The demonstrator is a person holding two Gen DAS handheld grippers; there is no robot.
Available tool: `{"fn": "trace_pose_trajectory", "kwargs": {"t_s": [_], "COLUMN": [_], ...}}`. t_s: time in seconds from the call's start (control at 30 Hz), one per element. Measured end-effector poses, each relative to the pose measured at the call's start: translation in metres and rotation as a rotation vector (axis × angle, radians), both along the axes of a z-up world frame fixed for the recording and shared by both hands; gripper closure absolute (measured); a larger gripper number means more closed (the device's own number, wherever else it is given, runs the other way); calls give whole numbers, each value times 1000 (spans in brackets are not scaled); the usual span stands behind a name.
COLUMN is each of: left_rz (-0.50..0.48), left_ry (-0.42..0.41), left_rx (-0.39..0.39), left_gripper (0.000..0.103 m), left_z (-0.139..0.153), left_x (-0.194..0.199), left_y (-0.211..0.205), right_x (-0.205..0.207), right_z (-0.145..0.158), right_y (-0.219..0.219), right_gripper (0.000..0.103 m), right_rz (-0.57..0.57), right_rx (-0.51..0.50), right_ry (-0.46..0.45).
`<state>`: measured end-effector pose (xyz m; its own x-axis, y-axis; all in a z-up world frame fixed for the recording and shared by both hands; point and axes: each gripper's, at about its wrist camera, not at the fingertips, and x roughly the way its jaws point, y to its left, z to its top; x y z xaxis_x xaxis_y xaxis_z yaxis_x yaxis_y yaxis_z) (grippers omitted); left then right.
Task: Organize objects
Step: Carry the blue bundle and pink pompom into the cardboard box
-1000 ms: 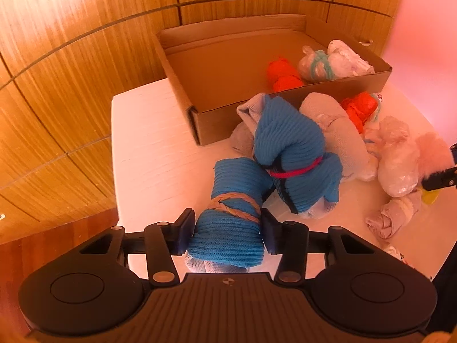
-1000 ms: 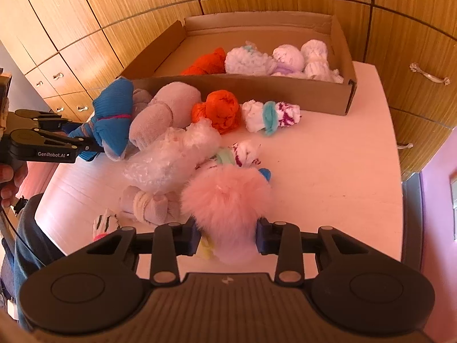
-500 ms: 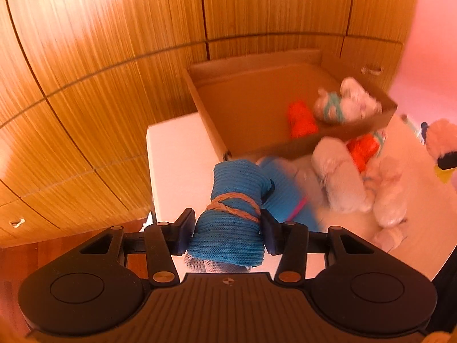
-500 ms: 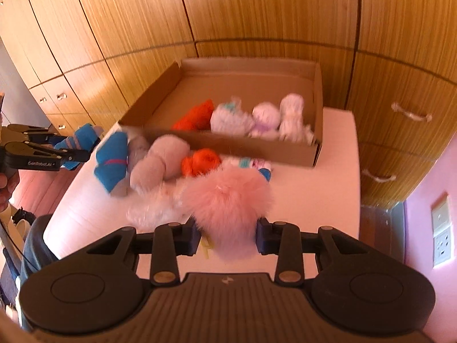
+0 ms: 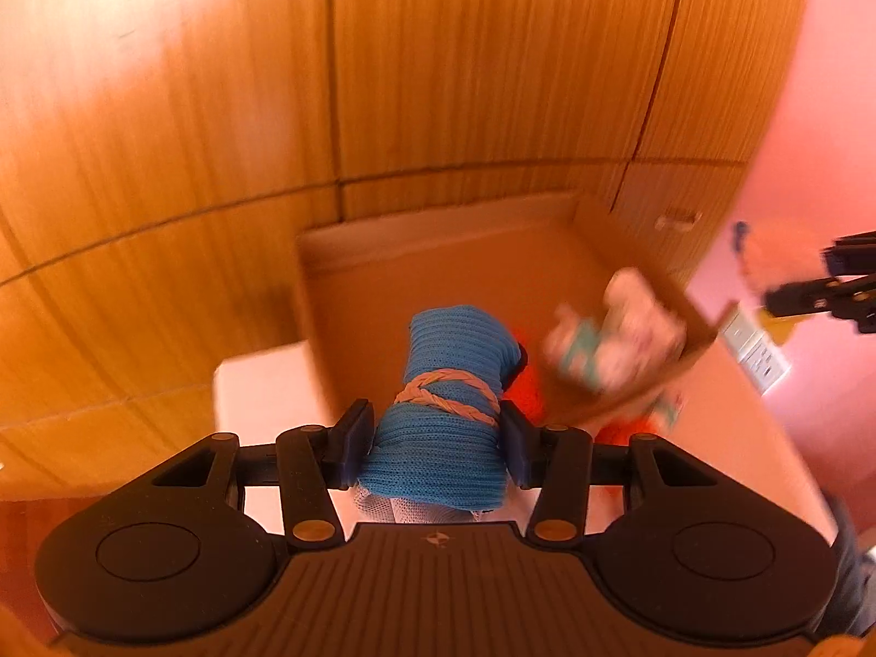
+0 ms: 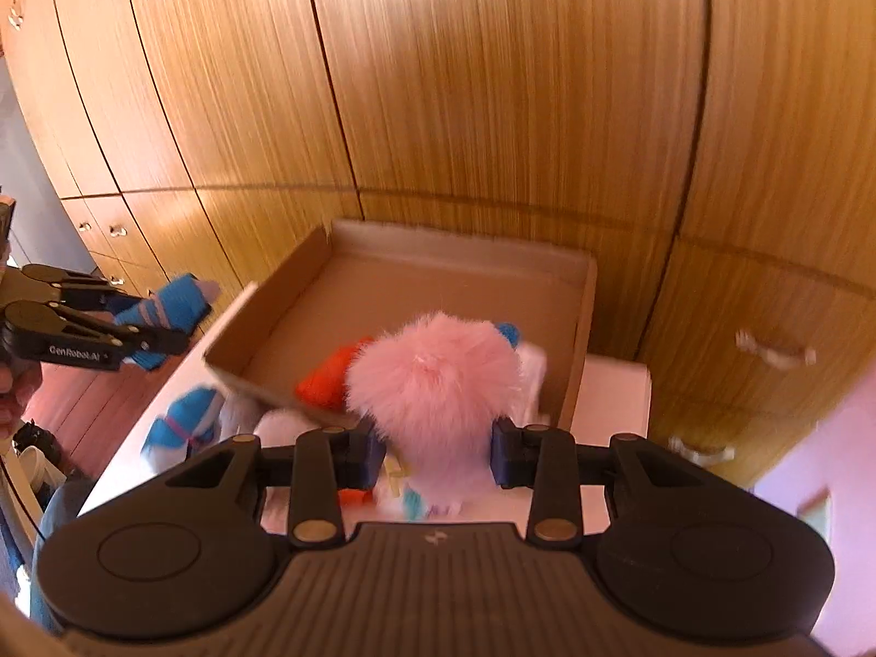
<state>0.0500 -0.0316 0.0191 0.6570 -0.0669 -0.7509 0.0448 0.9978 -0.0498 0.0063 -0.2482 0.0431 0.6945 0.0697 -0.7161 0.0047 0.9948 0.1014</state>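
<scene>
Though blurred, left claw (image 6: 159, 328) marked "GenRobot.AI" clamping blue sock roll (image 5: 443, 405), right claw (image 6: 435, 451) pinching pink pompom (image 6: 432, 383).

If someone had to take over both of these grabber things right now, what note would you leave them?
Left gripper: shut on the blue sock roll, raised.
Right gripper: shut on the pink fluffy bundle, raised.
Cardboard box: already holds an orange bundle and pale ones.
Left: set both held bundles in the box, then the blue bundle and others beside it on the white table.
</scene>
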Motion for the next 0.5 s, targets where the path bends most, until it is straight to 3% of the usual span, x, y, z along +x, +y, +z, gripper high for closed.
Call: {"fn": "trace_pose_trajectory", "kwargs": {"t_s": [0.23, 0.5], "left_rz": [-28, -99], "left_ry": [25, 137], "left_rx": [-17, 37], "left_gripper": [48, 47], "left_z": [3, -43], "left_x": [88, 166], "left_y": [-25, -58], "right_x": [66, 135], "right_z": [4, -38], "right_y": [-20, -28], "right_gripper": [69, 69], "right_rz": [96, 188], "right_rx": [-66, -126], "right_ry": [6, 125]}}
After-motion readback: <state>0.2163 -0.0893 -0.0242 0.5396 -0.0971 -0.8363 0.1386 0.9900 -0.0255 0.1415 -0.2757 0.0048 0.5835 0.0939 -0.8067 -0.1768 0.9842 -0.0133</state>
